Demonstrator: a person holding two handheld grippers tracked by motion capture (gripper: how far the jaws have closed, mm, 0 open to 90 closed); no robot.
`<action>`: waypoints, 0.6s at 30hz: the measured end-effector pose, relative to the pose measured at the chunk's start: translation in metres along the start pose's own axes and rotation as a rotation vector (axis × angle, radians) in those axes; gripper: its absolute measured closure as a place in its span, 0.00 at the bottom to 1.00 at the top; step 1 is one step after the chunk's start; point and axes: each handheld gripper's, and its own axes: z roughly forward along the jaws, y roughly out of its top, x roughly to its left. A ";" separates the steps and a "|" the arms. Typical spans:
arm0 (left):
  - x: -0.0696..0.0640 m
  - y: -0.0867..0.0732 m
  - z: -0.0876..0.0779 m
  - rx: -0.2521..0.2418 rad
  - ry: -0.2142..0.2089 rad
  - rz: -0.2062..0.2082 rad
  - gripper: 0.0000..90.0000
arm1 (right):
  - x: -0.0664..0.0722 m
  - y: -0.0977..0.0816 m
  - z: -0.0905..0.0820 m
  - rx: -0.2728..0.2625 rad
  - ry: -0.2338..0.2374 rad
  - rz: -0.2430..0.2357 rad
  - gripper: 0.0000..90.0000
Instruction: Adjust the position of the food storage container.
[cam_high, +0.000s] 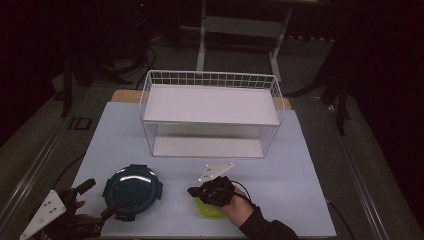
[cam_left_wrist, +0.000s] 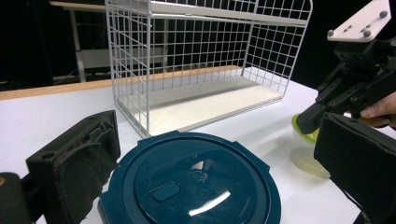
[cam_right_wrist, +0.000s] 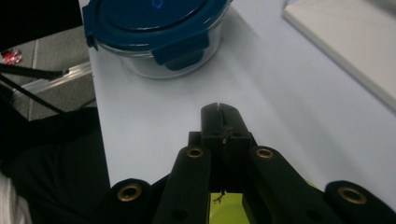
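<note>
A round glass container with a dark teal clip lid (cam_high: 132, 186) (cam_left_wrist: 191, 182) (cam_right_wrist: 154, 23) stands at the table's front left. My left gripper (cam_high: 99, 199) (cam_left_wrist: 219, 154) sits just left of it, jaws wide open, the lid ahead between them without contact. A yellow-green bowl (cam_high: 210, 210) (cam_left_wrist: 306, 135) (cam_right_wrist: 229, 210) rests at the front centre. My right gripper (cam_high: 192, 190) (cam_right_wrist: 220, 112) hovers over the bowl, pointing left toward the container, jaws shut with nothing between them. It also appears in the left gripper view as the right gripper (cam_left_wrist: 310, 119).
A white wire rack with two white shelves (cam_high: 210, 107) (cam_left_wrist: 201, 56) stands at the back centre of the pale table (cam_high: 300, 175). Its lower shelf board (cam_right_wrist: 345, 42) lies to the right gripper's right. Dark floor and stand legs surround the table.
</note>
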 end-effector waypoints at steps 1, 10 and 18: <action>0.000 0.000 0.000 0.000 0.000 0.000 0.00 | 0.000 0.001 0.003 0.008 -0.002 -0.003 1.00; 0.000 0.000 0.000 -0.003 0.000 -0.003 0.00 | -0.005 -0.001 0.011 0.069 -0.021 0.013 1.00; 0.000 0.000 0.000 -0.003 0.000 -0.003 0.00 | -0.018 -0.011 -0.004 0.067 -0.064 0.049 1.00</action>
